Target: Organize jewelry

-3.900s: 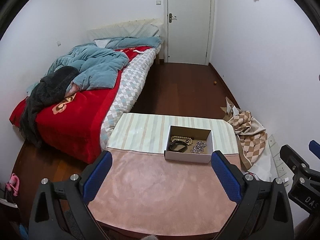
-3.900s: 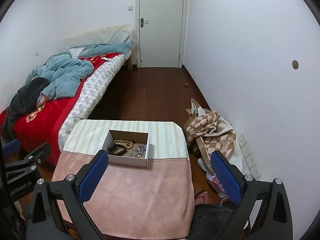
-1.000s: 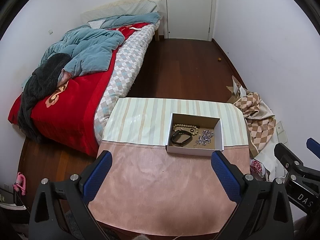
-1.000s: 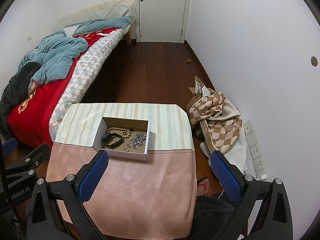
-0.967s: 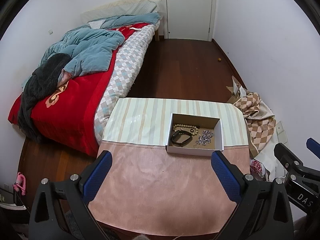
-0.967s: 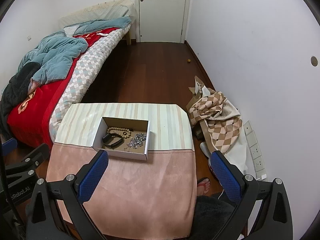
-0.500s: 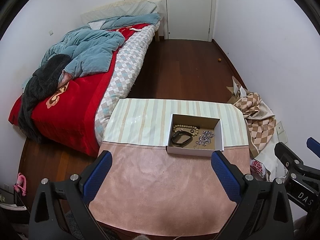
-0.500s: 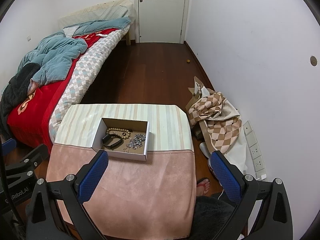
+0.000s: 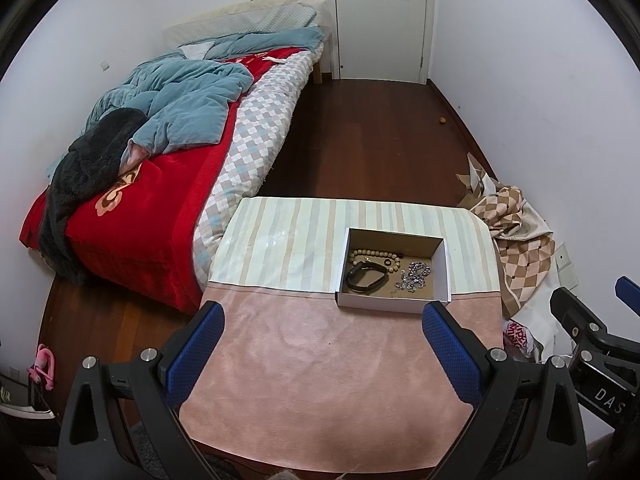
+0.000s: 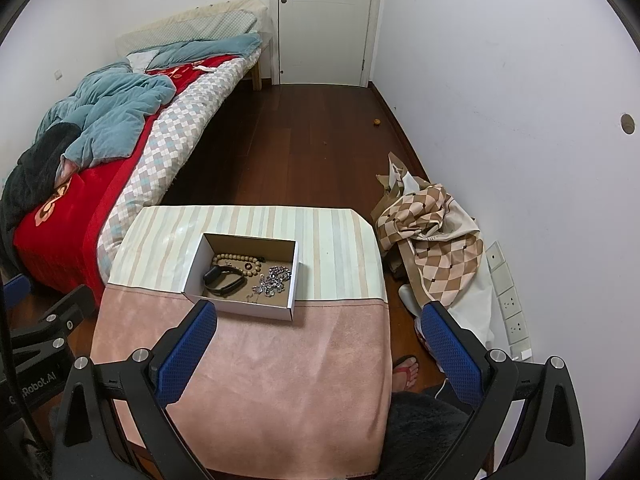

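Three pieces of jewelry lie in the open cardboard box [image 9: 393,305] on the table [image 9: 320,380]: a string of wooden beads [image 9: 370,255] along the far wall, a black wristband [image 9: 366,276] in front of it on the left half, and a tangle of silver chain [image 9: 414,276] on the right half. From my right side the same things show, the beads [image 10: 236,260] farthest, the wristband [image 10: 222,278] nearest the left wall, the chain [image 10: 272,280] toward the right wall of the box [image 10: 240,305]. That box sits where the striped cloth [image 9: 288,240] meets the pink cloth [image 9: 328,392], its near wall on the seam.

My left hand-held gripper [image 9: 323,350] hangs above the pink cloth with its blue-padded fingers spread wide, holding nothing, the box just beyond its right finger. My right hand-held gripper [image 10: 318,350] is likewise spread wide and empty, its left finger near the box's front corner. Neither touches the box.

A bed [image 9: 160,168] with a red blanket stands to the left, and a checked cloth [image 10: 432,248] is heaped on the floor to the right.
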Available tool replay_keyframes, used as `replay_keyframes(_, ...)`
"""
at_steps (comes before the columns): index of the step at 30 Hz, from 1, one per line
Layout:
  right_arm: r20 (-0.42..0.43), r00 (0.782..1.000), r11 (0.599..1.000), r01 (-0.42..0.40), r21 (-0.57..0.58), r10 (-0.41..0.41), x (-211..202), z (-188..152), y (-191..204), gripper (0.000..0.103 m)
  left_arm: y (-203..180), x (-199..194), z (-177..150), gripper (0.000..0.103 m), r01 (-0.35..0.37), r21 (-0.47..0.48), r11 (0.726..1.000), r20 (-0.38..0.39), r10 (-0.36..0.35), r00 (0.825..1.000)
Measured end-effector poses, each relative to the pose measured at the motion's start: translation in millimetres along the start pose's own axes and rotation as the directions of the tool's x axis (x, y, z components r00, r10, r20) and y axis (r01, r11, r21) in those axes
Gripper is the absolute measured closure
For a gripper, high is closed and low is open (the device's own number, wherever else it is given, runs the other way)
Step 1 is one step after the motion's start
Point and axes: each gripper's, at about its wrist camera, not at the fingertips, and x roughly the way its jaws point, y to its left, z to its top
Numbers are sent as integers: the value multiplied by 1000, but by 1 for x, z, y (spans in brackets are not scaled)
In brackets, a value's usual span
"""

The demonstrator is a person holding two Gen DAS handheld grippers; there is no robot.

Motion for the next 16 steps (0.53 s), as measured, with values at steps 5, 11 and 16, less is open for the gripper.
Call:
replay_keyframes(5, 0, 1000, 1000, -1, 0, 1, 0, 0, 0, 0, 1, 0, 0, 2, 1, 1, 1000, -1, -1, 1000)
replay_keyframes(11, 0, 1000, 1000, 0, 1, 0, 0, 0, 1, 0, 1, 0, -1, 2, -13, 1, 1000, 0, 13, 1000)
replay_keyframes(16, -1, 1000, 1000, 0, 0, 0, 0, 0, 0, 0, -2, -5, -4, 2, -20, -3, 1000, 24, 20, 1000)
